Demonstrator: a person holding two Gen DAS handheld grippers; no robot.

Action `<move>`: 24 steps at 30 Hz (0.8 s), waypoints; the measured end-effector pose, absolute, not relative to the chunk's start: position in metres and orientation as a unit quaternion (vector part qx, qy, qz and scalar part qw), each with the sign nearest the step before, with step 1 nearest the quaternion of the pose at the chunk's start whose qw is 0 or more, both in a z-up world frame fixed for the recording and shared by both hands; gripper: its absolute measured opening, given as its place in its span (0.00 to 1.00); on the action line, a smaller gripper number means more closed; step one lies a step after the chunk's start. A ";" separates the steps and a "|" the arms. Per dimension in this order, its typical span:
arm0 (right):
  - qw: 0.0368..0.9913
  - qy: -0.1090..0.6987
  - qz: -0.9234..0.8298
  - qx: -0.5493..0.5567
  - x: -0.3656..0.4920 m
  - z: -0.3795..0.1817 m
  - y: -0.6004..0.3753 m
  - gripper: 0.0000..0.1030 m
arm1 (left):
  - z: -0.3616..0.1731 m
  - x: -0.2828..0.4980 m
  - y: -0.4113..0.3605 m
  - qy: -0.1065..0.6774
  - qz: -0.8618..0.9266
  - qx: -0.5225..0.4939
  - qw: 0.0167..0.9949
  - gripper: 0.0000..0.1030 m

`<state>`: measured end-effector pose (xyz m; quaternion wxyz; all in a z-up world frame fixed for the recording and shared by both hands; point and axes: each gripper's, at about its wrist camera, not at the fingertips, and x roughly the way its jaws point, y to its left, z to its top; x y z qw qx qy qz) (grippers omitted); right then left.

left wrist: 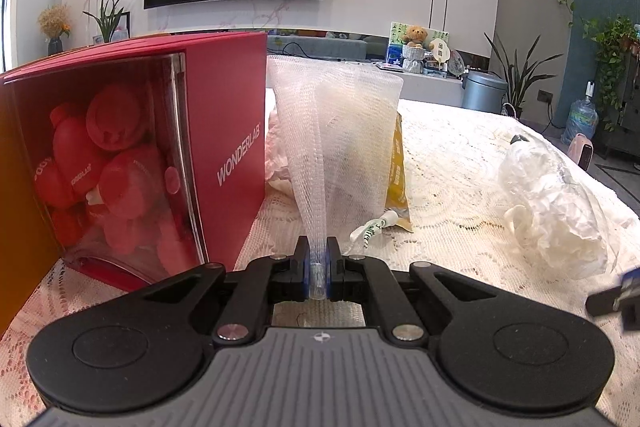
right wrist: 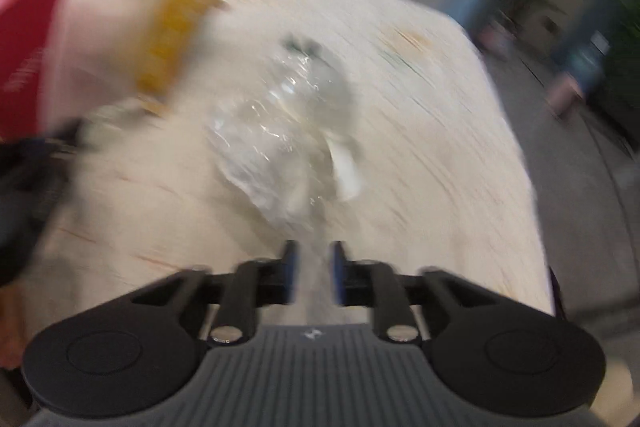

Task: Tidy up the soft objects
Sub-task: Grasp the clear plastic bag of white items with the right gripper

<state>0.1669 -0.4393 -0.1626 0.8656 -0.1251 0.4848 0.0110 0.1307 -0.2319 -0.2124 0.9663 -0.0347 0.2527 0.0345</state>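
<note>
Red box (left wrist: pixel 224 131) w/ red plush; L tool (left wrist: pixel 318 259) pinching mesh bag (left wrist: pixel 340 131).

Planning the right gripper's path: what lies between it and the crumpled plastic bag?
Only bare lace tablecloth separates the right gripper from the crumpled plastic bag, in the blurred right wrist view.

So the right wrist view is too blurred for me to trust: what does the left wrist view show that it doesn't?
Only the left wrist view: the left gripper shut on the white mesh bag, plus the toys in the red box.

Only the right wrist view: the right gripper, jaws apart, facing the clear plastic bag.

Both: red box, yellow packet, plastic bag and lace cloth.
</note>
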 end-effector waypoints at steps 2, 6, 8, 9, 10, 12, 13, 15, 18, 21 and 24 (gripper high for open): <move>0.872 0.478 0.005 -0.105 0.166 -0.155 -0.440 0.64 | -0.212 0.131 -0.232 0.253 0.034 -0.035 0.966 0.06; 0.905 0.419 0.057 -0.043 0.160 -0.131 -0.434 0.88 | -0.212 0.131 -0.233 0.253 0.035 -0.034 0.966 0.06; 0.923 0.379 0.066 -0.013 0.162 -0.123 -0.427 0.96 | -0.212 0.132 -0.232 0.253 0.034 -0.034 0.966 0.06; 0.928 0.367 0.069 0.002 0.161 -0.122 -0.427 0.96 | -0.212 0.132 -0.232 0.253 0.034 -0.035 0.966 0.06; 0.932 0.357 0.067 0.020 0.161 -0.121 -0.427 0.97 | -0.212 0.132 -0.232 0.253 0.034 -0.036 0.966 0.06; 0.936 0.342 0.048 0.060 0.163 -0.121 -0.431 0.97 | -0.212 0.132 -0.232 0.254 0.034 -0.036 0.966 0.06; 0.937 0.340 0.036 0.080 0.168 -0.122 -0.433 0.97 | -0.211 0.132 -0.232 0.254 0.034 -0.036 0.966 0.06; 0.934 0.340 0.006 0.105 0.179 -0.127 -0.436 0.97 | -0.212 0.133 -0.232 0.254 0.034 -0.035 0.966 0.06; 0.931 0.348 -0.021 0.107 0.186 -0.142 -0.436 0.97 | -0.212 0.133 -0.232 0.254 0.034 -0.035 0.966 0.06; 0.930 0.351 -0.017 0.112 0.192 -0.148 -0.435 0.97 | -0.212 0.133 -0.232 0.254 0.034 -0.035 0.966 0.06; 0.928 0.352 -0.013 0.123 0.198 -0.153 -0.432 0.97 | -0.212 0.133 -0.232 0.254 0.035 -0.035 0.966 0.06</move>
